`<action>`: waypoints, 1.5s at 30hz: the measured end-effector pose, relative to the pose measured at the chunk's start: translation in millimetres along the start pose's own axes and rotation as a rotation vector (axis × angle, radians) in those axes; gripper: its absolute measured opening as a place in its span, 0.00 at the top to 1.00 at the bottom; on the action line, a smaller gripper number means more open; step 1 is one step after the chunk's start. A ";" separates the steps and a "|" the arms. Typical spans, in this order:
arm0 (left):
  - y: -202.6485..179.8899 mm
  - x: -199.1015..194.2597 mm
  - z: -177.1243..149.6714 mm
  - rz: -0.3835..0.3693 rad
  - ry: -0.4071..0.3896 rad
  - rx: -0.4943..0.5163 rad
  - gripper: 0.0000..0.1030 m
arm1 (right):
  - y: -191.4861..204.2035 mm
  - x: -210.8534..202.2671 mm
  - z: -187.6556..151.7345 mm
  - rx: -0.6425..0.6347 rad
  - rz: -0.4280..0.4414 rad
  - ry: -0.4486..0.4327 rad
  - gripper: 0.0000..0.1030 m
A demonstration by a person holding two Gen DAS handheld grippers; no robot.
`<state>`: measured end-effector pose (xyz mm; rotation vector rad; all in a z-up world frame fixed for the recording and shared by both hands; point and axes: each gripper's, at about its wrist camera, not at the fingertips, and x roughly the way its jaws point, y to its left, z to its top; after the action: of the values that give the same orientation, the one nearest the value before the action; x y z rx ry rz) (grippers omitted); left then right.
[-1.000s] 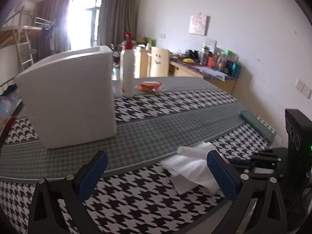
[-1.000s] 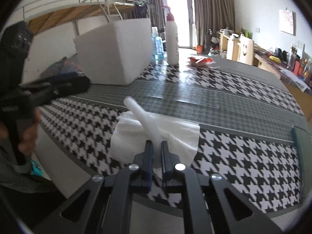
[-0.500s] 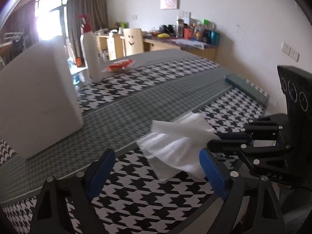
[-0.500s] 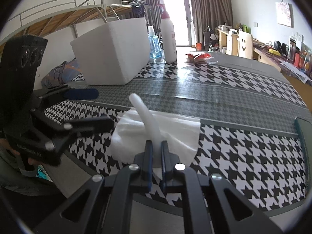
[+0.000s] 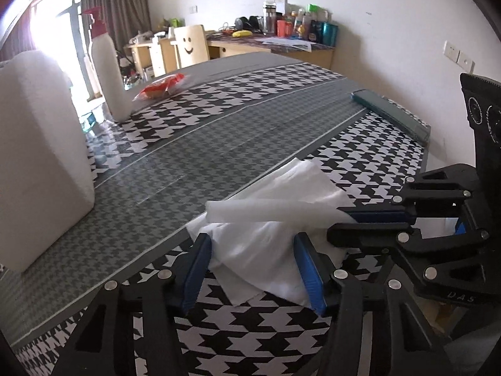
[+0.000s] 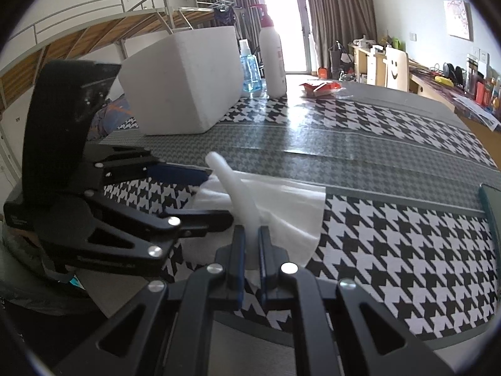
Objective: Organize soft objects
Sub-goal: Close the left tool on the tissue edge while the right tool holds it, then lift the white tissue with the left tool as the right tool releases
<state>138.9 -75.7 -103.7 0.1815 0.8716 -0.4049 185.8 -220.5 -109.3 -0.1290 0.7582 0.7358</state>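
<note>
White cloth [image 5: 275, 238] lies at the near edge of the tabletop [image 5: 238, 131], on the houndstooth covering, partly flat and partly gathered. One fold is drawn up into a raised ridge that runs from the right hand-held gripper [image 6: 250, 244] toward the left.

Right hand-held gripper: fingers pressed together on that ridge, pinching the cloth. Judgement: the lift keeps one edge off the surface so the other tool can get at the rest of the fabric.

Left hand-held gripper [image 5: 253, 263]: fingers spread, straddling the near flat part of the cloth, one blue pad on each side. Whether the pads touch the fabric cannot be told. Judgement: it is positioned to take a second hold, which a fold needs.

Farther out: white foam box [image 6: 184, 84] at far left, a plausible destination but not certain. Beside it a white pump bottle [image 6: 273, 59] with red top and a blue bottle [image 6: 250, 69]; label print unreadable. Red packet [image 5: 161, 86] farther back, writing illegible.

Legible marks: "DAS" embossed on the right gripper body in the left wrist view; a smiley face on the chair [image 5: 191, 45].
</note>
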 end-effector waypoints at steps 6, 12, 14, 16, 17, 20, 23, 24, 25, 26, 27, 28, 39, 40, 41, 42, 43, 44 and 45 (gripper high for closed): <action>-5.3 2.3 2.2 0.002 -0.002 0.021 0.69 | 1.1 -0.6 -1.7 -0.007 0.003 0.004 0.89; -1.3 1.5 2.3 0.000 -0.008 -0.002 0.87 | 8.2 -1.9 -2.3 -0.041 -0.028 0.001 0.80; -0.3 0.9 2.0 -0.003 -0.007 -0.007 0.89 | 8.9 -4.0 -1.4 -0.042 -0.025 -0.002 0.75; -0.1 0.4 1.0 -0.005 -0.008 -0.006 0.89 | 8.8 -7.4 0.6 -0.043 -0.031 -0.012 0.69; -0.3 0.4 0.5 -0.003 -0.009 -0.004 0.89 | 8.4 -9.1 1.5 -0.042 -0.031 -0.018 0.66; -0.6 0.0 -0.1 -0.003 -0.009 -0.004 0.89 | 8.9 -12.0 6.8 -0.039 -0.017 -0.031 0.65; -0.2 0.3 -0.8 -0.009 -0.008 -0.012 0.89 | 12.3 -6.5 11.9 -0.048 -0.011 -0.015 0.65; 0.0 0.6 -1.2 -0.011 -0.007 -0.015 0.89 | 13.4 -3.9 12.7 -0.049 -0.007 -0.009 0.65; -0.1 0.4 -1.5 -0.010 -0.006 -0.015 0.89 | 14.8 -1.1 12.9 -0.054 -0.003 -0.002 0.65; -0.3 0.0 -1.1 -0.009 -0.006 -0.014 0.89 | 16.6 1.3 13.2 -0.061 -0.005 0.003 0.66; -0.9 -0.1 -1.4 -0.008 -0.006 -0.012 0.89 | 16.8 2.9 12.9 -0.064 -0.005 0.008 0.66; -0.9 -0.6 -1.2 -0.008 -0.005 -0.013 0.89 | 17.6 4.5 13.0 -0.068 -0.005 0.012 0.66; 5.3 -9.8 -0.8 -0.026 -0.036 -0.036 0.92 | 6.7 2.5 17.1 -0.017 -0.021 0.003 0.90; 5.8 -11.4 -1.0 -0.022 -0.040 -0.036 0.92 | 6.0 0.8 17.7 -0.010 -0.017 0.000 0.90; 7.1 -12.8 -1.3 -0.015 -0.042 -0.039 0.92 | 4.9 -2.1 18.4 0.002 -0.011 -0.008 0.90; 8.3 -13.7 -1.3 -0.009 -0.043 -0.042 0.92 | 2.2 -6.7 19.7 0.023 -0.001 -0.020 0.90; 10.6 -14.5 -1.8 -0.002 -0.042 -0.049 0.92 | 0.6 -9.7 20.8 0.036 0.007 -0.028 0.90; 12.4 -15.2 -2.1 0.003 -0.044 -0.055 0.92 | -0.9 -12.3 21.8 0.046 0.010 -0.036 0.90; 14.3 -16.9 -2.2 0.007 -0.049 -0.061 0.92 | -2.1 -15.0 23.0 0.055 0.005 -0.043 0.90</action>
<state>133.6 -57.4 -92.1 0.1175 0.8337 -0.3739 193.1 -222.1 -82.8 -0.0620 0.7373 0.7195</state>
